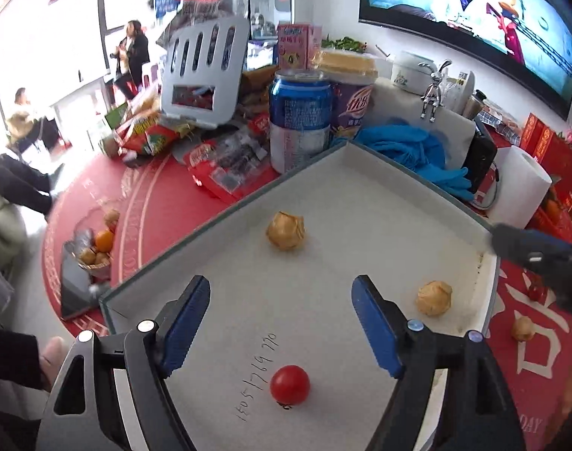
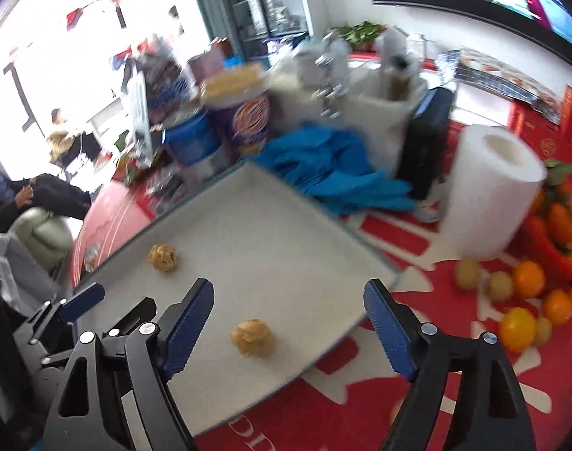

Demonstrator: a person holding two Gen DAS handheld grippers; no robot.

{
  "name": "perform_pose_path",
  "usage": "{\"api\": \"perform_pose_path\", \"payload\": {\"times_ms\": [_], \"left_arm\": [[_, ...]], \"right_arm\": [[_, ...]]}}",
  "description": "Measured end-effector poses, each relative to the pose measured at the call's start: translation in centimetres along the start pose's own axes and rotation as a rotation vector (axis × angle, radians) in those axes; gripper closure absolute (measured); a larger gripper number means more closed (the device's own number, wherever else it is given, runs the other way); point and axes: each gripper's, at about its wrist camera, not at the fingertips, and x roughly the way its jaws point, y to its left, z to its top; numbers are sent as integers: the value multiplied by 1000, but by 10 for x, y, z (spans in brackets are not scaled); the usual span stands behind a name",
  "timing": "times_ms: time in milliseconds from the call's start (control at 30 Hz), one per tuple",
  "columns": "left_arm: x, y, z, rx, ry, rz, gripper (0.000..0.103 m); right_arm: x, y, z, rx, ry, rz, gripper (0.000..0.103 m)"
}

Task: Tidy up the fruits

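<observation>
A shallow white tray lies on the red tablecloth. In it are a red cherry tomato and two tan husked fruits. My left gripper is open and empty above the tray, the tomato lying below and between its fingers. My right gripper is open and empty over the tray's near right edge, one husked fruit between its fingers and another farther left. It also shows as a dark shape in the left wrist view.
Oranges, a yellow fruit and small pale fruits lie right of the tray by a paper roll. Blue gloves, a can and snack packs crowd the far side. More fruit sits left; a tomato and husked fruit right.
</observation>
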Motion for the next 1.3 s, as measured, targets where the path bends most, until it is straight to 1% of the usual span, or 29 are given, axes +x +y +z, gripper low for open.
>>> {"api": "perform_pose_path", "payload": {"times_ms": [67, 100, 167, 200, 300, 333, 433, 500, 600, 633, 667, 733, 767, 800, 867, 900, 933, 1067, 1167, 1267, 1300], "left_arm": [[-10, -5, -1, 42, -21, -20, 22], [-16, -9, -2, 67, -32, -47, 22], [-32, -27, -7, 136, -50, -121, 21], [-41, -42, -12, 189, -50, -167, 20], [-58, -86, -28, 326, -19, -291, 17], [-61, -102, -34, 356, 1, -323, 17], [-61, -139, -53, 415, 47, -372, 17], [-54, -161, -64, 436, 70, -354, 17], [-38, -177, -72, 425, 108, -336, 17], [-31, -182, -73, 421, 124, -323, 17], [-25, -186, -74, 420, 134, -309, 16], [-22, -189, -72, 399, 121, -302, 15], [-20, -190, -69, 395, 125, -294, 14], [-17, -191, -67, 390, 129, -293, 13], [-10, -190, -64, 378, 124, -287, 0], [-7, -190, -63, 361, 123, -287, 0], [-3, -190, -61, 343, 142, -308, 0], [1, -193, -56, 357, 141, -322, 0], [6, -192, -49, 340, 142, -301, 0], [13, -191, -42, 343, 119, -259, 0], [16, -189, -39, 334, 130, -270, 0]], "right_arm": [[-14, -15, -6, 25, -13, -28, 19], [-19, -22, -10, 41, -13, -43, 0], [-34, -49, -27, 93, -7, -71, 0], [-37, -58, -35, 116, -1, -85, 0], [-55, -97, -67, 192, 23, -163, 0], [-62, -110, -77, 217, 37, -198, 0], [-75, -140, -103, 278, 67, -269, 0], [-81, -156, -120, 306, 88, -330, 0], [-85, -171, -137, 317, 103, -385, 0], [-89, -176, -143, 314, 96, -398, 0], [-89, -175, -144, 300, 88, -413, 0], [-86, -170, -146, 268, 85, -446, 0], [-86, -167, -147, 253, 68, -455, 0], [-86, -166, -148, 254, 58, -459, 0], [-84, -166, -148, 256, 58, -460, 0], [-84, -167, -148, 256, 57, -460, 0], [-83, -167, -147, 256, 58, -461, 0], [-83, -166, -147, 257, 58, -465, 0], [-83, -166, -147, 257, 59, -466, 0], [-83, -166, -147, 257, 59, -467, 0], [-83, -166, -147, 257, 59, -467, 0]]}}
